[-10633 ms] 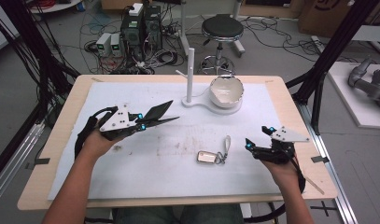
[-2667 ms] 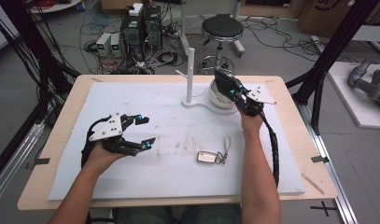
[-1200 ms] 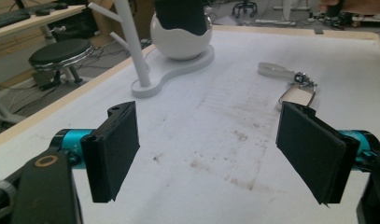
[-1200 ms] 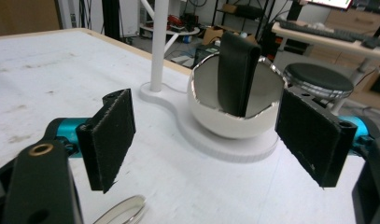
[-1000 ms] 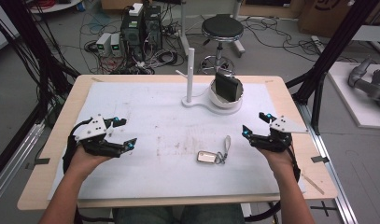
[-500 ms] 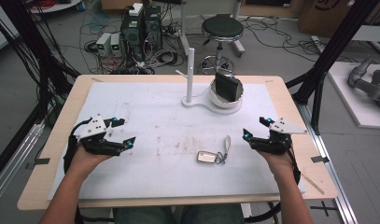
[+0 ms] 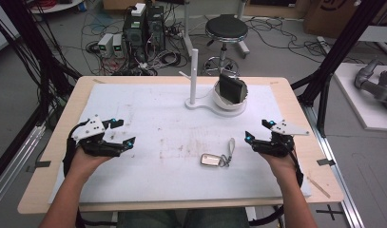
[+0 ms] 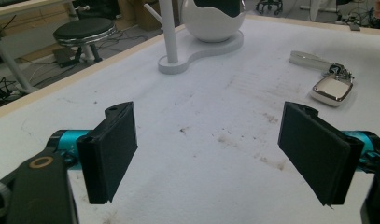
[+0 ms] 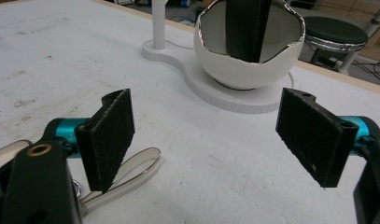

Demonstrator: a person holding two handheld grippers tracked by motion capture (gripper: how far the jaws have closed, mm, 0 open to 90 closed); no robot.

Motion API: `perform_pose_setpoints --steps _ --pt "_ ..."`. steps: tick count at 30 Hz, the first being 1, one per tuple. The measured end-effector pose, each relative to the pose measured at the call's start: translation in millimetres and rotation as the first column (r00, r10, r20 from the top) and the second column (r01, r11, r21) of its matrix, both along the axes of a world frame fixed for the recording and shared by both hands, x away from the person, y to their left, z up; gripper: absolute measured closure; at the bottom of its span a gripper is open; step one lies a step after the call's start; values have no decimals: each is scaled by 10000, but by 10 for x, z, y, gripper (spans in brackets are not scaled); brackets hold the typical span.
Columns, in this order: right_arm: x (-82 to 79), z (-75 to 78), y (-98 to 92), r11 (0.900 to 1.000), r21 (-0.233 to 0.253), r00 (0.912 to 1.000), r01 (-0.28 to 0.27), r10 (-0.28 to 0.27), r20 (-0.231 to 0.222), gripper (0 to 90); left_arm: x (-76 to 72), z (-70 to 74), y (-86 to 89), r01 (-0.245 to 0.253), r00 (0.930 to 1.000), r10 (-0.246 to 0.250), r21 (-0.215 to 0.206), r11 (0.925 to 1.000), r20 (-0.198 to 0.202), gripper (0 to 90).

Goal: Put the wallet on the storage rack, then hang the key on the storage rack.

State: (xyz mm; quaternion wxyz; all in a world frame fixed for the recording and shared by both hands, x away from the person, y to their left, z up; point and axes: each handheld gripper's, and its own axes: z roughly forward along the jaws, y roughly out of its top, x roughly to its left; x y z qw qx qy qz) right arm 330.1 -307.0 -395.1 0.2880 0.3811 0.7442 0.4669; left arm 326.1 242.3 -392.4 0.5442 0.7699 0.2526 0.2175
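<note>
Since half a second ago nothing has shifted: my left gripper (image 7: 123, 134) and right gripper (image 7: 255, 132) rest empty, jaws wide apart, keys (image 7: 211, 159) between, wallet (image 7: 231, 89) in the bowl (image 7: 219, 99).

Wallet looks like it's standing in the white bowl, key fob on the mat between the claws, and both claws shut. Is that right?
Not quite: both claws are open. The left gripper view shows the left claw with its jaws wide apart, and the right gripper view shows the same for the right claw. The wallet does stand in the white bowl, the key fob between them.

left gripper (image 7: 120, 134) and right gripper (image 7: 256, 134) rest low, well apart, jaws spread wide
</note>
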Motion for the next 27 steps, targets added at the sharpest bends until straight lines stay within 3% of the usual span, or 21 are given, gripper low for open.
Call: perform_pose_setpoints --steps 5,12,17,23,27 --pt "-48 32 26 9999 110 10000 32 -33 58 199 12 6 21 -10 10000 11 -53 10000 65 195" --pt "-100 59 158 9998 -174 9999 123 -124 -25 198 36 -5 120 -302 9995 303 -334 9990 26 195" --pt "-160 59 255 9988 -288 9990 393 -398 -178 199 85 -22 104 -286 9996 288 -237 9993 72 195" --pt "-265 88 304 9974 -319 9979 645 -646 -32 199 89 -15 69 -296 9995 296 -29 9996 143 195" --pt "-343 70 323 9927 -106 9927 1198 -1199 -106 198 44 -4 53 -314 9993 313 34 9995 220 195"
